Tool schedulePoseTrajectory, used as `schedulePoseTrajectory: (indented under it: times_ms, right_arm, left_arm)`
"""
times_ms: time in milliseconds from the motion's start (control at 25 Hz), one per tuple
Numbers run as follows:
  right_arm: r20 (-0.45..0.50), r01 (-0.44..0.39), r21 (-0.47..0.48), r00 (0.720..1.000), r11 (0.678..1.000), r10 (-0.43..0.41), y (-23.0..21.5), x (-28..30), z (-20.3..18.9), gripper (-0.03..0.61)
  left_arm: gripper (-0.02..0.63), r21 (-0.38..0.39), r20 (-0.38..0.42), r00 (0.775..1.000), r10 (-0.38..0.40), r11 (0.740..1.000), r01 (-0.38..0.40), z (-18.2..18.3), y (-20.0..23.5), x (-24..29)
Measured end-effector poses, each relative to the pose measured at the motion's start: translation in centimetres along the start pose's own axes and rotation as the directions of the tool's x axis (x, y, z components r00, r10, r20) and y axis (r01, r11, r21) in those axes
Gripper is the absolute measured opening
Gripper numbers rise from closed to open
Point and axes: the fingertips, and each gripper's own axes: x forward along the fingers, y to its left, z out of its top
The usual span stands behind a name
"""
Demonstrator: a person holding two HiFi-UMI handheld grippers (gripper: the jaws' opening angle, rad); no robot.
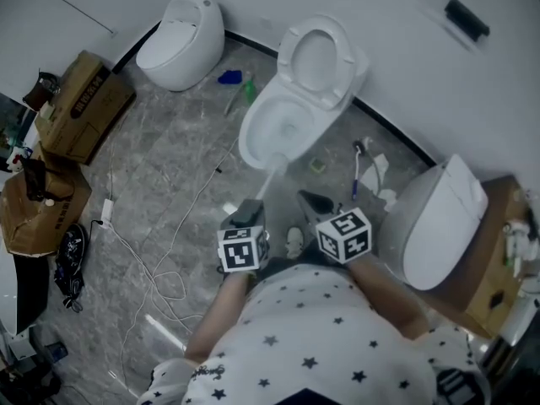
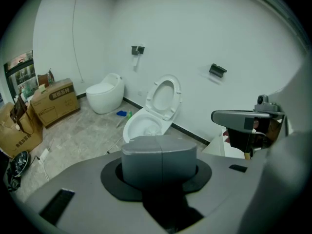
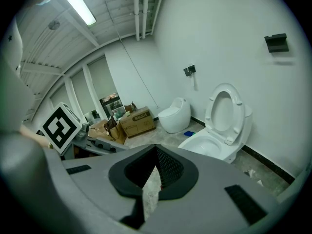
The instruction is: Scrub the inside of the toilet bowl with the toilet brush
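A white toilet [image 1: 291,112] stands against the wall with its seat and lid raised; it also shows in the left gripper view [image 2: 146,123] and the right gripper view [image 3: 214,140]. My left gripper [image 1: 246,216] is shut on the toilet brush, whose white handle [image 1: 268,178] slants up over the bowl's front rim. The brush head [image 2: 152,129] sits inside the bowl. In its own view the left gripper [image 2: 159,139] has both jaws pressed together, hiding the handle. My right gripper [image 1: 312,202] hovers beside it, short of the bowl, and its own view shows the right gripper [image 3: 153,167] open and empty.
A rounded white toilet [image 1: 179,40] stands at the far left and another toilet [image 1: 434,222] at the right. Cardboard boxes [image 1: 84,104] line the left side. White cables [image 1: 160,260] trail over the grey floor. A green bottle [image 1: 249,89] and a blue item [image 1: 229,78] lie left of the bowl.
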Motion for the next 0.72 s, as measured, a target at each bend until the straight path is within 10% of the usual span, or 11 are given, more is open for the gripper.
schedulePoseTrajectory:
  times_ms: [720]
  right_arm:
    - [-0.013, -0.03, 0.005, 0.999, 1.0, 0.03, -6.0, 1.8, 2.5, 0.006]
  left_arm:
    - [0.153, -0.03, 0.018, 1.0, 0.018, 0.999, -0.017, 5.5, -1.2, 4.6]
